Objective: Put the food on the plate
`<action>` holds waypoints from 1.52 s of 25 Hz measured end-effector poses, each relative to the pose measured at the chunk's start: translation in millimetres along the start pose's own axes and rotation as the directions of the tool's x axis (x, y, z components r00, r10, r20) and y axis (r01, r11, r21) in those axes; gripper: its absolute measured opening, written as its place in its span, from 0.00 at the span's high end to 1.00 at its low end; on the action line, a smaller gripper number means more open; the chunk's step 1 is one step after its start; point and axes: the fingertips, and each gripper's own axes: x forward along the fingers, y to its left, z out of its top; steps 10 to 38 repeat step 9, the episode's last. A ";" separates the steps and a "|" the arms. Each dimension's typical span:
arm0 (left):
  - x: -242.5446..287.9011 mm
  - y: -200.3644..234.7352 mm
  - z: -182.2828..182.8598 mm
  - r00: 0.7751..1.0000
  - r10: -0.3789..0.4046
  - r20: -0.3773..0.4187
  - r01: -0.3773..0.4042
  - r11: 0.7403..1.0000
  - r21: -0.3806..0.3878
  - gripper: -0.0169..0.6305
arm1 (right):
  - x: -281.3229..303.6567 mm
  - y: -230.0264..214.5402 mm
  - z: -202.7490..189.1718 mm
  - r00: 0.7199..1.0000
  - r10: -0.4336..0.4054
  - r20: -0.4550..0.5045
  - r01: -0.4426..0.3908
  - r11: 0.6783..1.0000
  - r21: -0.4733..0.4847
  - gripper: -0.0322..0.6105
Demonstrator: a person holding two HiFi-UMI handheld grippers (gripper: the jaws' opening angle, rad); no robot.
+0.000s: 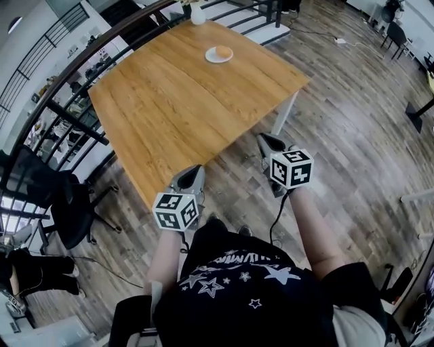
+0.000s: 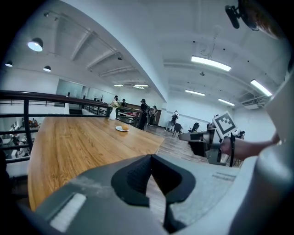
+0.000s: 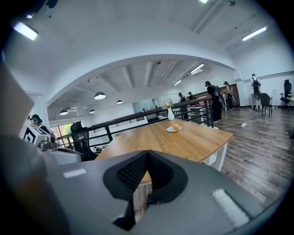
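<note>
Nearest the head camera is the person's dark star-printed shirt (image 1: 251,291), and just beyond it the left gripper (image 1: 192,173) and right gripper (image 1: 268,144) are held at the near edge of the table (image 1: 163,115). Each gripper view shows the jaw tips clenched together with nothing between them. The food (image 1: 221,51), a small round orange-brown item, lies at the far end of the table, well apart from both grippers. It appears to sit already on the white plate (image 1: 209,57), inside the rim. A white vase (image 1: 197,13) stands just beyond the plate at the far edge. A dark railing (image 1: 80,124) runs along the left side, with a dark office chair (image 1: 71,210) below it; wood flooring (image 1: 352,115) lies to the right. Judgement: placement looks complete, so the step in hand is verification rather than transport. Confirm from either gripper view that the food rests clear of the plate's rim. If correction is needed, move along the table's right side rather than reaching across its length. Open the jaws before approach and close gently, since a round item is likely to roll. Approach from the near side of the plate to keep clear of the vase. Avoid pushing the plate toward the far edge.
</note>
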 end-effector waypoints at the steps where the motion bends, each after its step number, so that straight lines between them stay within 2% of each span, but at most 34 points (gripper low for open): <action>1: -1.0 -2.0 1.4 1.000 -0.006 0.002 0.006 1.000 0.006 0.97 | -1.9 2.7 0.2 1.000 0.004 0.005 -0.004 1.000 0.003 0.95; 9: -9.0 -22.6 8.5 0.997 -0.062 0.043 0.060 0.996 0.061 0.97 | -25.6 7.9 -7.7 0.999 -0.029 0.044 0.028 0.999 0.028 0.95; 38: -9.0 -22.6 8.5 0.997 -0.062 0.043 0.060 0.996 0.061 0.97 | -25.6 7.9 -7.7 0.999 -0.029 0.044 0.028 0.999 0.028 0.95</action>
